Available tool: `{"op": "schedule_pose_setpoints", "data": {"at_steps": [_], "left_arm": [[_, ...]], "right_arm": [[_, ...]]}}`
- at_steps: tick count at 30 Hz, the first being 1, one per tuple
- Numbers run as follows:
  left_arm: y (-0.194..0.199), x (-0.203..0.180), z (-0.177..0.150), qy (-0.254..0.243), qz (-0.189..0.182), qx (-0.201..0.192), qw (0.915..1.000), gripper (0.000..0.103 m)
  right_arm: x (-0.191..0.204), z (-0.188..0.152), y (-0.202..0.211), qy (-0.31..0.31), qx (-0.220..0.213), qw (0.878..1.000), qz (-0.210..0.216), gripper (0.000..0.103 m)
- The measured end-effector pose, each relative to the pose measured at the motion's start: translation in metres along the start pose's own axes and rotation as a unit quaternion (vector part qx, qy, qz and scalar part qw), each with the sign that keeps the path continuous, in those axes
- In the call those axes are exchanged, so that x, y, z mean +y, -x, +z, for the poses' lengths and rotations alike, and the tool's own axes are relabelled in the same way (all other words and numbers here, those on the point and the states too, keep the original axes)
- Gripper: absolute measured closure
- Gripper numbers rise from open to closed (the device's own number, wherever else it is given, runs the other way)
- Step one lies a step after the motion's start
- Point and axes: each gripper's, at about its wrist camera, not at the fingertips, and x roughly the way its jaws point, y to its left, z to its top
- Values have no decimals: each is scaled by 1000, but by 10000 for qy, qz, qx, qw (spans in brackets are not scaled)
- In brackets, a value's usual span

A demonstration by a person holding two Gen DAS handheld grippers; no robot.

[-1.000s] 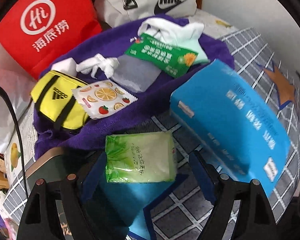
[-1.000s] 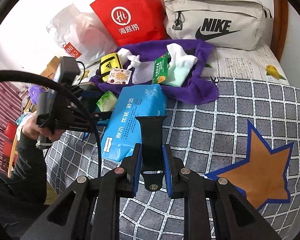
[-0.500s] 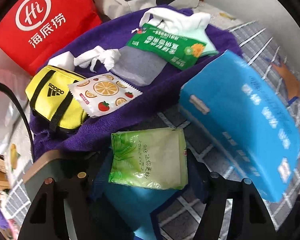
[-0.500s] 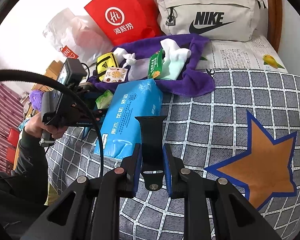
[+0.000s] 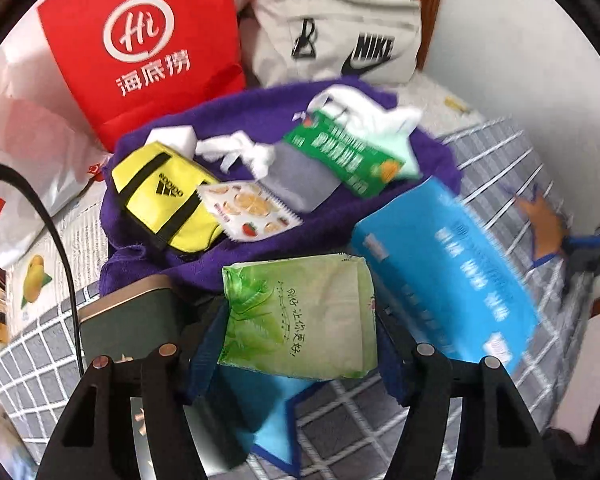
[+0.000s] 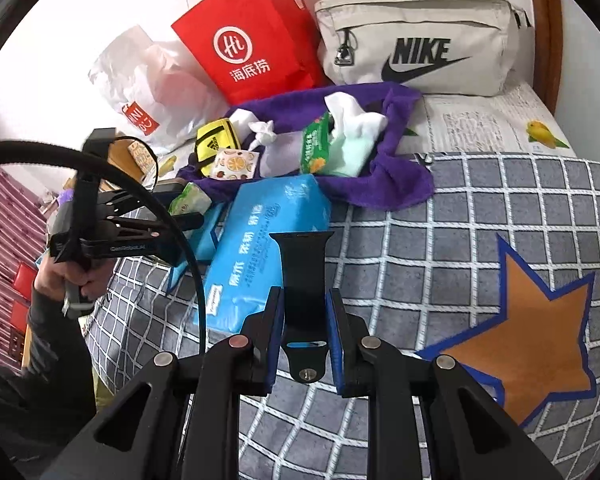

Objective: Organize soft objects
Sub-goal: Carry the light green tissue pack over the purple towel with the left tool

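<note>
Your left claw has the green tissue pack between its two fingers. The fingers have just been closing in, and now they press on the pack's two side edges, so the pack is held. It looks light and squashy, a soft plastic wrap full of tissues. The wrap may be a bit slippery, so hold it by the sides near the middle, as you do now, and squeeze gently so it does not pop out.

The pack hangs just in front of the purple towel, near its front edge, with the big blue tissue pack just beside it on the right. On the purple towel lie the yellow pouch, a fruit-print packet and a green packet.

Your right claw is nearly closed on a black strap, which sticks up between its fingers. It is well in front of the purple towel, above the checked bed cover.
</note>
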Motion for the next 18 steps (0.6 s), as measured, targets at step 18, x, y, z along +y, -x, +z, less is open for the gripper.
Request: {"op": "schedule_pose_setpoints", "data": {"at_steps": [18], "left_arm": [[68,12,-22,728,-77,-945,9928,38]], "right_arm": [[51,18,-8,399,-131,9980,462,82]]}}
